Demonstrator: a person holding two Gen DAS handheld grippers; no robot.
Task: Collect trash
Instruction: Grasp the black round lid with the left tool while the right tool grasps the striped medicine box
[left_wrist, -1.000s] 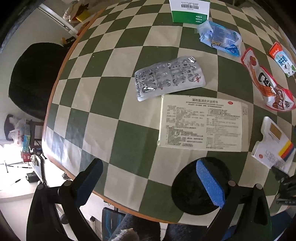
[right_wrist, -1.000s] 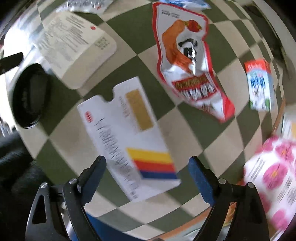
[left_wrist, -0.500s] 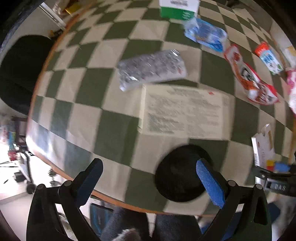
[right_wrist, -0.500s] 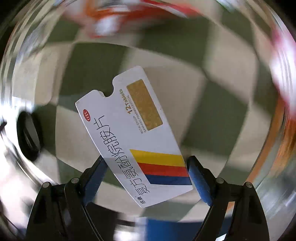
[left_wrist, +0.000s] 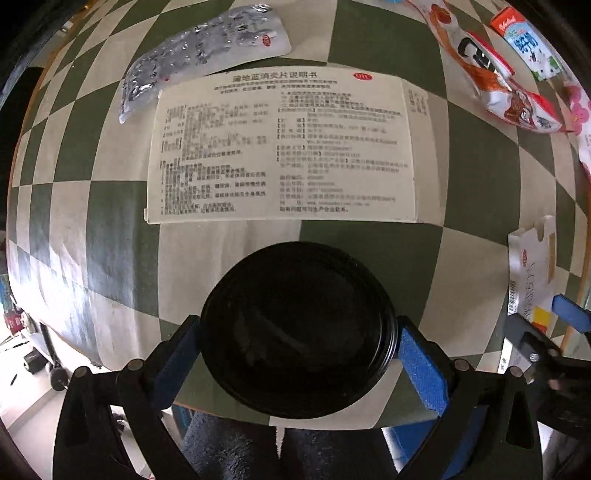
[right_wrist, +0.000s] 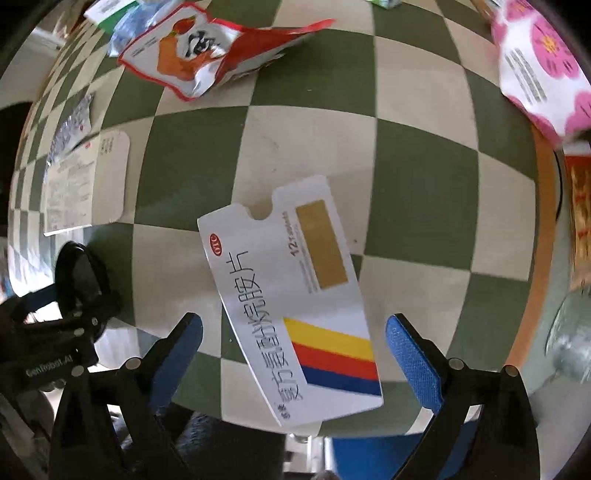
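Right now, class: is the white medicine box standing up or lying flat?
Lying flat: the white medicine box shows its printed face upward on the checked tablecloth.

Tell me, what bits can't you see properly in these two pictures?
- Left wrist view: black lid hides the cloth beneath; whether the left gripper pads touch its rim is unclear.
- Left wrist view: leaflet print is too small and blurred.
- Right wrist view: pink flowered packet is cut off by the edge.
- Right wrist view: white medicine box hides its underside.

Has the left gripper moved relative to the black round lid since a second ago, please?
Yes. The left gripper has come down over the black lid, now straddling it near the table's edge.
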